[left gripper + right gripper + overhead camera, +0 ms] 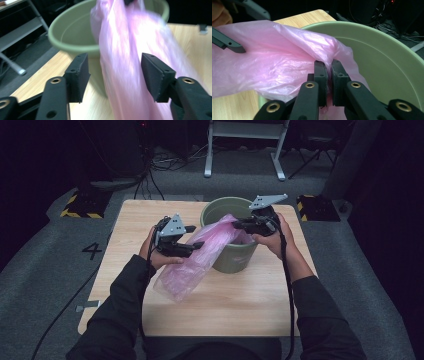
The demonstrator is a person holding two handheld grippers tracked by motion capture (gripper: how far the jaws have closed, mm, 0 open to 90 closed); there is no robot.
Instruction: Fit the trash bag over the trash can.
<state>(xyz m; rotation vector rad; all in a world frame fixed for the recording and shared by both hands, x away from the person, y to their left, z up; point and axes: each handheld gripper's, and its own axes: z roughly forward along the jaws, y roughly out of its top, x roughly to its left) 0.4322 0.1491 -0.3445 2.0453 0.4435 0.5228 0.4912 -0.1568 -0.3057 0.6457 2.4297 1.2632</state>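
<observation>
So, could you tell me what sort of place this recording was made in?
Probably a lab or recording studio, not a home: a lone wooden table on grey carpet, hazard-striped bases beside it, and loose cables near a metal frame in a dark room.

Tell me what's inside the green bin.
One end of the pink bag hangs into the green bin, pinched by the right gripper. The bag covers part of the bin's inside; its bottom can't be seen.

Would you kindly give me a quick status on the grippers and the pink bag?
Right gripper shut on pink bag at green bin rim. Left gripper open, jaws either side of bag. Bag drapes onto table. Nothing in the way.
</observation>
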